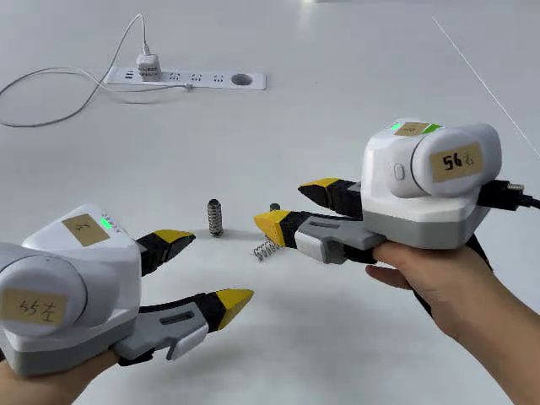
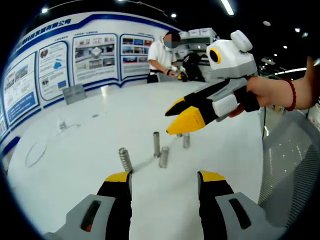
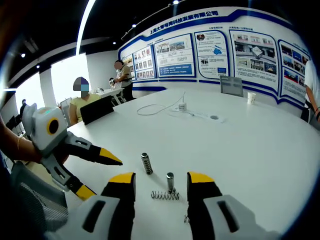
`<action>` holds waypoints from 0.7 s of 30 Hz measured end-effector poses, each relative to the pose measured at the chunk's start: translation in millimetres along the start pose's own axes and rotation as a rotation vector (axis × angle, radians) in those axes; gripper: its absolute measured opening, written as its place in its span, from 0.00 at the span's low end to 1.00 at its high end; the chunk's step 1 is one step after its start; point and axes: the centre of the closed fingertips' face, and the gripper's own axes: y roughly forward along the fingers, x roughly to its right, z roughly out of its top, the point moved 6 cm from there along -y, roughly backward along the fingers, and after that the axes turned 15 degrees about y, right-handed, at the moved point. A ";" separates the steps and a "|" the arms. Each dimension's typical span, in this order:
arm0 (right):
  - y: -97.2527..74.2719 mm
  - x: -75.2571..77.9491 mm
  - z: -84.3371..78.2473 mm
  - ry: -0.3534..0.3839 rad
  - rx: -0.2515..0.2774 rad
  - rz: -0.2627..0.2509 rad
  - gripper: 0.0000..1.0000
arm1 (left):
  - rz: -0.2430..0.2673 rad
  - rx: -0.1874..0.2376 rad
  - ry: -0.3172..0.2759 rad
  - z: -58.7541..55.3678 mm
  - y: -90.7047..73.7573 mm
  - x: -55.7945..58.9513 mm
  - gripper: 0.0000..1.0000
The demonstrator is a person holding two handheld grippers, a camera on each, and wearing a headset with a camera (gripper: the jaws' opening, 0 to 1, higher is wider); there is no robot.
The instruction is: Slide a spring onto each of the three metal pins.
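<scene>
A sprung pin (image 1: 215, 217) stands upright on the white table (image 1: 354, 51), with coils wrapped along its shaft. In the head view, a loose spring (image 1: 266, 250) lies on its side on the table just to the right of it. Behind that spring a bare pin (image 1: 274, 207) stands upright, partly hidden by the right gripper (image 1: 278, 203). In the left gripper view a third pin (image 2: 186, 140) stands a little further off, just below the right gripper's lower yellow tip. The right gripper hangs over this cluster with its jaws spread well apart and nothing between them. In its own view the bare pin (image 3: 170, 182) and the loose spring (image 3: 165, 195) sit in the gap between the two yellow tips, the spring lying just in front of the pin's foot. Whether either tip touches the table cannot be told. The left gripper (image 1: 222, 266) is nearer the person and to the left of the pins. It points towards them with its jaws wide apart and empty. At the far side of the table lies a white power strip (image 1: 190, 78) with a charger (image 1: 148, 65) plugged into it, and a cable (image 1: 51, 84) loops away to the left.
</scene>
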 end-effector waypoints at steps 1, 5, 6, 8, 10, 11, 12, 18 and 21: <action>-1.7 0.8 -0.7 -0.002 -0.001 0.001 0.42 | -0.003 -0.001 0.002 0.0 1.0 0.2 0.54; -11.4 5.8 -4.2 -0.008 -0.004 0.008 0.43 | -0.014 -0.009 0.017 -0.8 6.6 0.3 0.50; -13.2 6.8 -4.6 -0.006 -0.003 0.008 0.43 | -0.017 -0.012 0.019 -0.8 7.7 0.3 0.49; -18.2 8.7 -5.8 0.003 0.003 0.014 0.43 | -0.024 -0.019 0.028 -0.9 10.6 0.4 0.47; -23.0 10.4 -8.3 0.008 0.002 0.017 0.43 | -0.031 -0.023 0.038 -0.7 13.0 0.4 0.46; -24.5 10.9 -9.5 0.009 0.001 0.018 0.43 | -0.032 -0.023 0.040 -0.5 13.9 0.2 0.45; -26.8 11.8 -11.3 0.014 0.000 0.020 0.44 | -0.034 -0.024 0.043 -0.5 15.4 0.0 0.45; -35.6 15.9 -18.8 0.022 -0.007 0.015 0.44 | -0.042 -0.036 0.056 -1.1 23.8 -2.0 0.42; -39.6 19.6 -23.2 0.025 -0.014 0.009 0.45 | -0.044 -0.041 0.057 -0.6 28.7 -3.3 0.41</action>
